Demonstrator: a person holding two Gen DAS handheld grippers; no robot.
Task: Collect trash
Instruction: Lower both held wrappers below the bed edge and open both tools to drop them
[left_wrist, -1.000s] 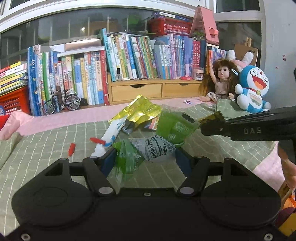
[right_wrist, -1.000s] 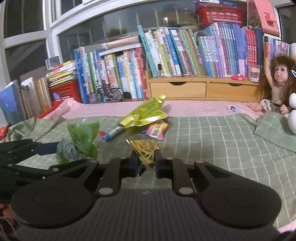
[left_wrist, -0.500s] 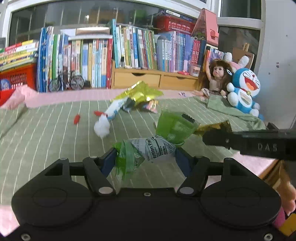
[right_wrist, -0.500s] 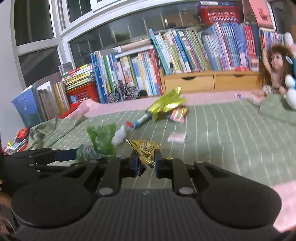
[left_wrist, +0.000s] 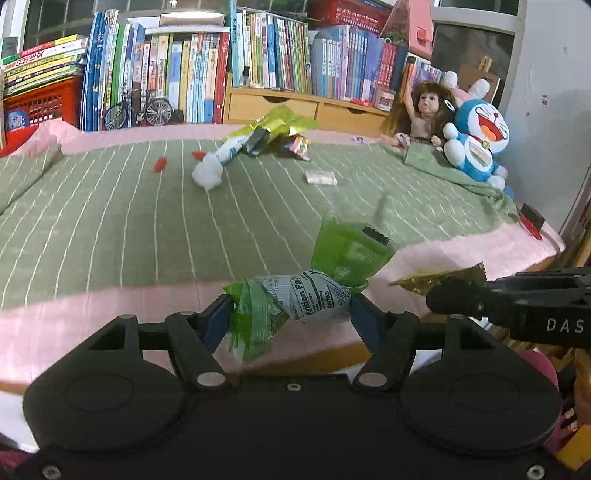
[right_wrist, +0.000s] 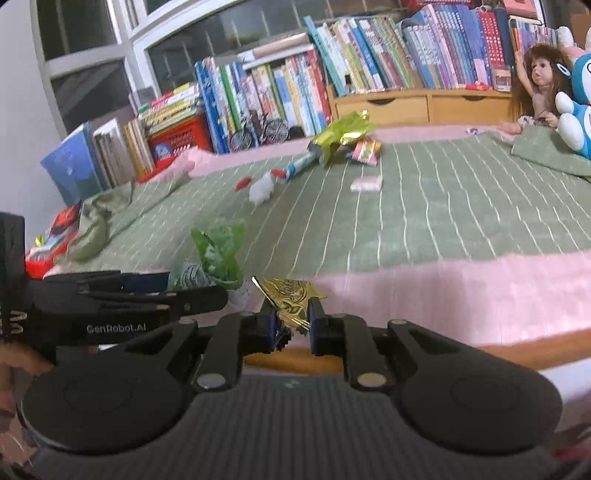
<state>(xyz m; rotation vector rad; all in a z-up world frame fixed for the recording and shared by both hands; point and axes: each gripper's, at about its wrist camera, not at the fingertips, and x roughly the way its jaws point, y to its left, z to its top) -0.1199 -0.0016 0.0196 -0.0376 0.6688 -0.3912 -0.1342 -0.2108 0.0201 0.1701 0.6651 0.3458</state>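
My left gripper (left_wrist: 291, 308) is shut on a crumpled green wrapper (left_wrist: 325, 273) with a nutrition label, held over the bed's near pink edge. Beside it on the right, my right gripper (right_wrist: 291, 319) is shut on a small gold foil wrapper (right_wrist: 290, 297); the gold foil wrapper (left_wrist: 439, 278) also shows in the left wrist view. The green wrapper (right_wrist: 218, 254) appears at the left of the right wrist view. More trash lies far back on the green blanket (left_wrist: 110, 221): a yellow-green foil bag (left_wrist: 280, 120), a white tissue wad (left_wrist: 207, 173), a small white packet (left_wrist: 321, 178) and red scraps (left_wrist: 160, 164).
Rows of books (left_wrist: 192, 74) and a wooden drawer unit (left_wrist: 295, 107) line the back. A doll (left_wrist: 424, 114) and a blue plush toy (left_wrist: 476, 144) sit at the right. A red basket (left_wrist: 33, 107) stands at the left. A hand (right_wrist: 14, 365) holds the left gripper.
Both grippers have pulled back from the middle of the blanket to beyond the bed's near pink edge, each still holding its wrapper. The trash pile now lies much farther away.
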